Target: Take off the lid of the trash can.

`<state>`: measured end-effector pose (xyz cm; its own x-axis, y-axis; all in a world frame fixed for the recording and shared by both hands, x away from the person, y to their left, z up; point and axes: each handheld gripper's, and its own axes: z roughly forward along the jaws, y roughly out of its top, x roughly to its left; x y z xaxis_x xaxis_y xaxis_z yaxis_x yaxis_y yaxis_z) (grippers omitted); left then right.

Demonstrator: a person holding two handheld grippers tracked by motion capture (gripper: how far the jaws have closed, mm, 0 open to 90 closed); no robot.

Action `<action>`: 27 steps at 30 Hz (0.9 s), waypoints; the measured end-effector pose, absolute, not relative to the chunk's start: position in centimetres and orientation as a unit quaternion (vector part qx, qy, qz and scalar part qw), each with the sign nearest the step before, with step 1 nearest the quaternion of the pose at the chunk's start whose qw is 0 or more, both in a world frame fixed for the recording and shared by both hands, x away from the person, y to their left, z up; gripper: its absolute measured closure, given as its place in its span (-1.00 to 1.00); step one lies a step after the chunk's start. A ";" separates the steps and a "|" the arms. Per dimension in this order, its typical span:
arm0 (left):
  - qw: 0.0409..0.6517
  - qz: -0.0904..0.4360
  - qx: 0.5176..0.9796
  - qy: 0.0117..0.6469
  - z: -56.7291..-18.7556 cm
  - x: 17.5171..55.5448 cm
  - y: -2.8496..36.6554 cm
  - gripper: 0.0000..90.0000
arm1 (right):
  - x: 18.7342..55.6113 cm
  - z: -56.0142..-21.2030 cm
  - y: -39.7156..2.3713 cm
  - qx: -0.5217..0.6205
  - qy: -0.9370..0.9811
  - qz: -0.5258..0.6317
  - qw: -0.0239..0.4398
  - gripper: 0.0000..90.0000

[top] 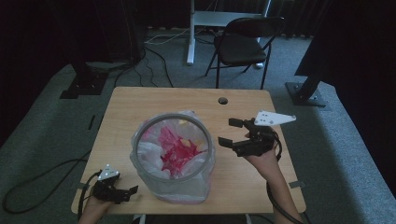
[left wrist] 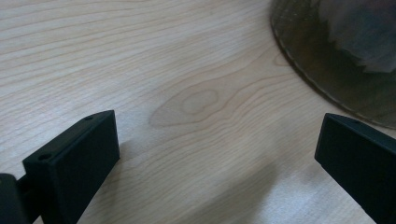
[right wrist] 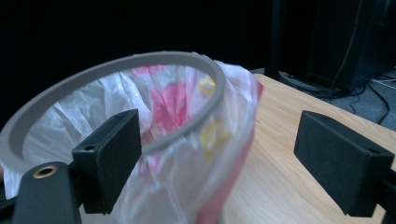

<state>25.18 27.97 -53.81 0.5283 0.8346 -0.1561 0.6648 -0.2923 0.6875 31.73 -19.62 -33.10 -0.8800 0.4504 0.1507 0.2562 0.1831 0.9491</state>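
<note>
High view, bin: a round waste bin (top: 173,156) with a grey rim ring stands near the front middle of a wooden table (top: 135,105), lined with a white plastic bag (top: 177,151) printed in red and yellow.
High view, right gripper: the right gripper (top: 232,132), held in a hand (top: 264,161) at the table's right side, hovers just beside the bin's rim with its jaws spread wide, grasping nothing; a grey three-cornered plate sits on top.
High view, left gripper: the left gripper (top: 132,191) rests low at the table's front left corner, near the bin's base, jaws parted and empty.
High view, background: a black folding chair (top: 243,44) stands on grey carpet beyond the table.
Left gripper view: two black jaws stand far apart over bare wood grain of the table (left wrist: 187,93); the bin's curved base (left wrist: 336,56) sits at the upper right, apart from both jaws.
Right gripper view: jaws released and wide apart; the grey rim ring (right wrist: 154,65) and the bag (right wrist: 196,154) lie just ahead, the bag's side between the jaws, contact not clear.
</note>
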 end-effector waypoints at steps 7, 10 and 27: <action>0.366 0.114 0.794 0.473 -53.9 25.2 28.1 -1.00 | 32.7 -31.9 -17.1 0.213 0.779 0.584 0.074 -0.67; 0.365 0.112 0.795 0.472 -53.9 25.2 28.2 -1.00 | 33.4 -31.5 -16.1 0.207 0.786 0.578 0.069 -0.65; 0.368 0.107 0.795 0.470 -53.9 25.2 28.2 -1.00 | 36.4 -32.2 -11.7 0.205 0.835 0.507 0.053 0.16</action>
<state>25.19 28.19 -53.91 0.5349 0.8264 -0.1759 0.6686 -0.2867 0.6861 36.36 -11.74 -32.22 -0.9105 0.3959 0.1196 0.2885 0.4010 0.8694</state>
